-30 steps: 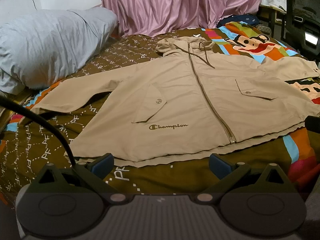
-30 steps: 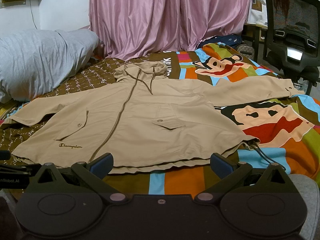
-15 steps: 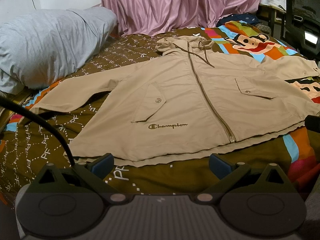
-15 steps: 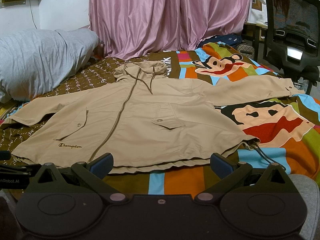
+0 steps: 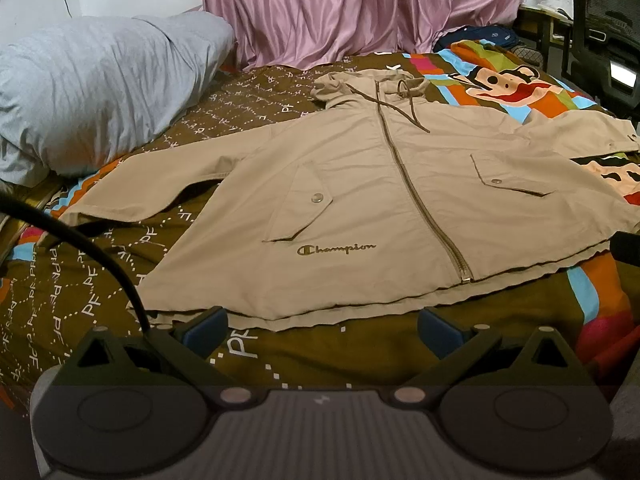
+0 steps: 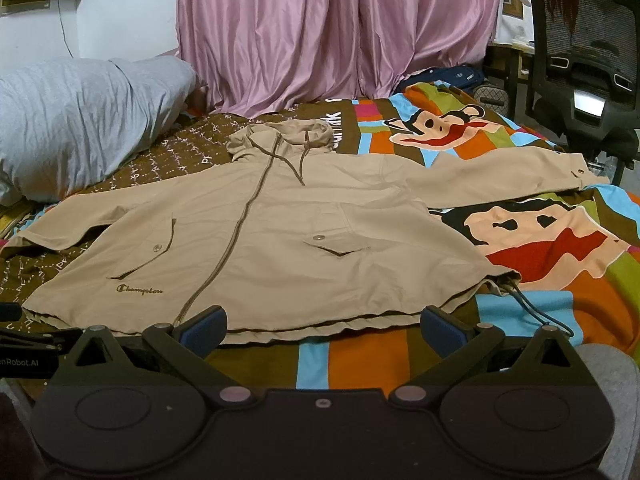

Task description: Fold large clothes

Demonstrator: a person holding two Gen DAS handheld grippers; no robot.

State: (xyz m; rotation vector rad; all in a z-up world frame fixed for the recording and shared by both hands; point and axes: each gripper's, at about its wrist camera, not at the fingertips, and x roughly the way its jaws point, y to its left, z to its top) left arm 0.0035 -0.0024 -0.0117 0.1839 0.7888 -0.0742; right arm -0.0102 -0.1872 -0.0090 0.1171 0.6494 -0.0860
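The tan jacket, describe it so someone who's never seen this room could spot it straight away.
On the bed's patterned cover, before the pink curtains, the jacket lies spread flat, front up, sleeves out. It alone is plain tan, with a centre zip and a Champion logo by the hem.

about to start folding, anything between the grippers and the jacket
Nothing visible. The left gripper and right gripper are open just short of the jacket hem, with only bare bedspread between.
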